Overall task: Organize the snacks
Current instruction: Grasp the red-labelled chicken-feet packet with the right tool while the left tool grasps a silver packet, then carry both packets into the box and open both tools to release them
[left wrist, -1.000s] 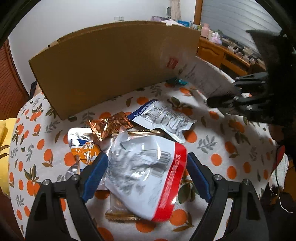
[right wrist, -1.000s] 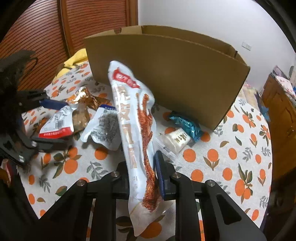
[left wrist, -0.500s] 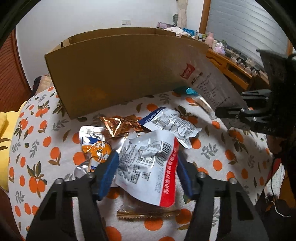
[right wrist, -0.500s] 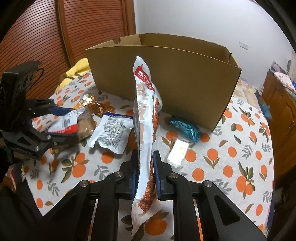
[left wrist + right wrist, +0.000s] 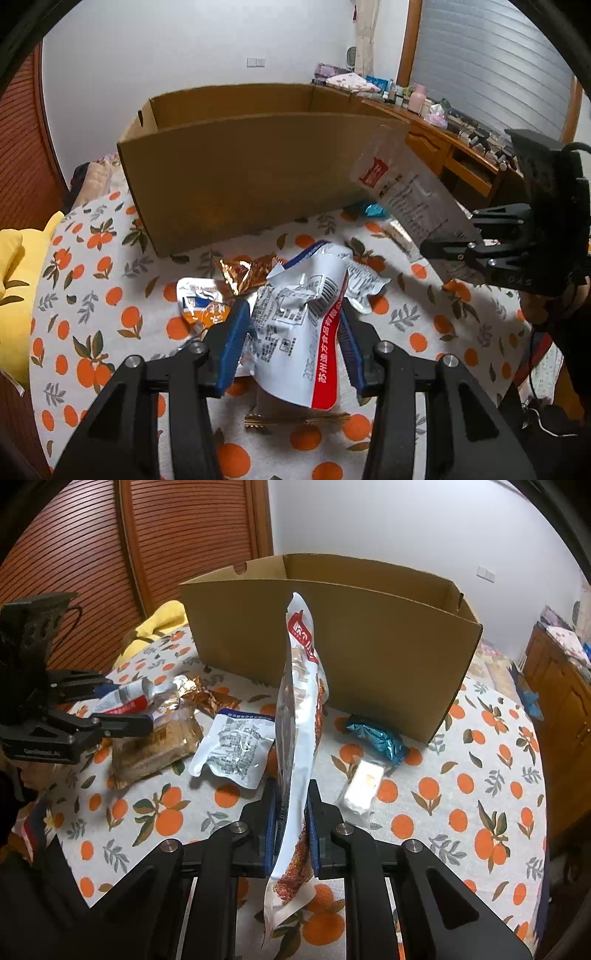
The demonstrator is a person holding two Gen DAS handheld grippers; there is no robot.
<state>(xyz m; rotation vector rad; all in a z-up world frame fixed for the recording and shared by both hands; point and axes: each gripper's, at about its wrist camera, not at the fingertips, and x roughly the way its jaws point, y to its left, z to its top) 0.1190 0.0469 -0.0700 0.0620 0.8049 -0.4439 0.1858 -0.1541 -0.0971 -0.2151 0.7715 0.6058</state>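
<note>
My left gripper point(image 5: 291, 332) is shut on a silver snack packet with a red edge point(image 5: 299, 332) and holds it above the table. It also shows in the right wrist view point(image 5: 125, 699). My right gripper point(image 5: 291, 816) is shut on a long white and red snack bag point(image 5: 299, 716), held upright, edge-on. That bag shows at the right of the left wrist view point(image 5: 410, 195). An open cardboard box point(image 5: 332, 642) stands on the table behind both; it also shows in the left wrist view point(image 5: 251, 173).
On the orange-print tablecloth point(image 5: 461, 786) lie a silver packet point(image 5: 232, 749), a copper foil wrapper point(image 5: 210, 698), a brown clear pack point(image 5: 155, 746), a teal packet point(image 5: 376, 738) and a small white pack point(image 5: 364, 784). A wooden dresser point(image 5: 454, 155) stands at the right.
Both grippers have risen with their packets. The left closed on the silver packet and lifted it off the pile. The box's open top has come into view.
</note>
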